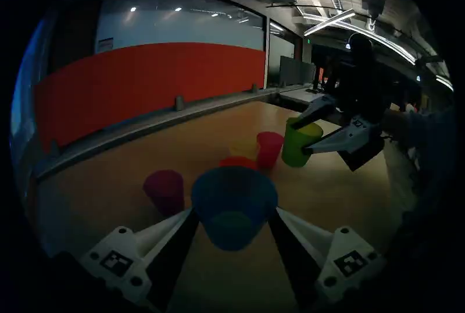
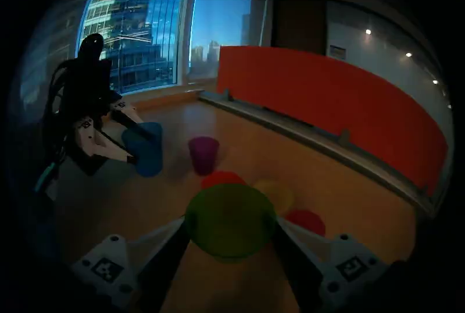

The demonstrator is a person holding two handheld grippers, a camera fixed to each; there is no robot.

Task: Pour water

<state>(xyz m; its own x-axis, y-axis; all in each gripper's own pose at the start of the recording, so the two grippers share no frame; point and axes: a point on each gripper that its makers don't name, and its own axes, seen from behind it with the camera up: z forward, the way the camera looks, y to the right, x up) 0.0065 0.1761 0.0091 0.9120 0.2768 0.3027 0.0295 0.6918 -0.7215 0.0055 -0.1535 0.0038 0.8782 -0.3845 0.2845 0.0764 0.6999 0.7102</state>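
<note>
In the left gripper view, a blue cup (image 1: 232, 199) is clamped between the fingers of the left gripper (image 1: 232, 220) at the lower centre of the frame. In the right gripper view, a green cup (image 2: 231, 214) is clamped in the same way by the right gripper (image 2: 231, 228), also at lower centre. A purple cup (image 1: 165, 191), a red cup (image 1: 269, 147) and a yellow cup (image 1: 244, 149) are seen standing mid-frame on the wooden worktop (image 1: 325, 196). Whether either held cup contains water cannot be told.
</note>
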